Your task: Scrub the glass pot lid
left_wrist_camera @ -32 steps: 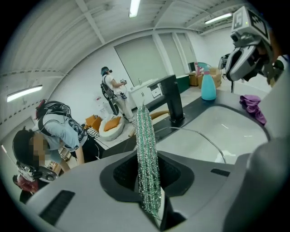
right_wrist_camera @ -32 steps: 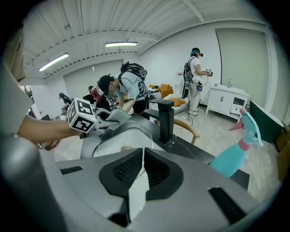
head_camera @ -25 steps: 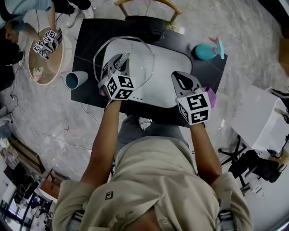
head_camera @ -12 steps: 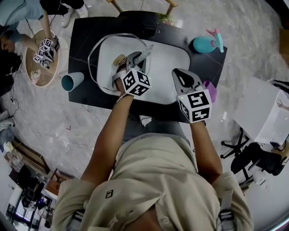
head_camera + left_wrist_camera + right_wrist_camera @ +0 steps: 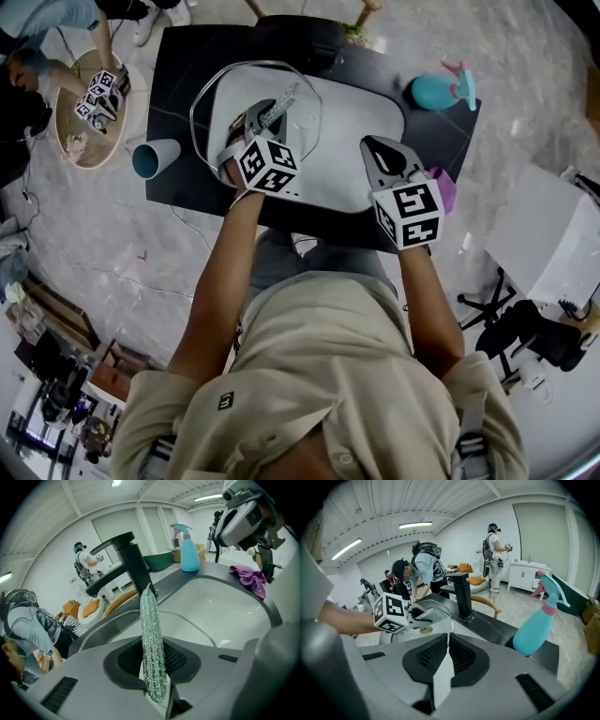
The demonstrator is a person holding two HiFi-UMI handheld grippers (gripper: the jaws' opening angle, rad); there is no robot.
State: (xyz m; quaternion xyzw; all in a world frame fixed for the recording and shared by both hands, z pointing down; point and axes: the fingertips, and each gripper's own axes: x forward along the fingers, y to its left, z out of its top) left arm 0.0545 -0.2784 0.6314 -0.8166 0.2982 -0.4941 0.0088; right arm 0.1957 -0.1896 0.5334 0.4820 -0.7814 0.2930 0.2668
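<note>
The glass pot lid (image 5: pixel 217 92) lies over the left part of the white sink (image 5: pixel 356 131); its metal rim (image 5: pixel 199 626) curves across the basin. My left gripper (image 5: pixel 270 111) is above the lid, shut on a glittery silver-green scrubber (image 5: pixel 151 634) that stands up between its jaws. In the right gripper view the same scrubber (image 5: pixel 429 615) shows beside the left gripper's marker cube, over the lid. My right gripper (image 5: pixel 377 150) is at the sink's right front edge, shut with nothing in it (image 5: pixel 447 644).
A black faucet (image 5: pixel 129 569) stands behind the sink. A teal spray bottle (image 5: pixel 439 91) and a purple cloth (image 5: pixel 442 187) sit on the black table (image 5: pixel 178 75) to the right. A teal cup (image 5: pixel 155 157) lies at the table's left edge. People stand in the background.
My left gripper carried the scrubber right across the lid, then back a little to the left. The right gripper stayed where it was, shut.
</note>
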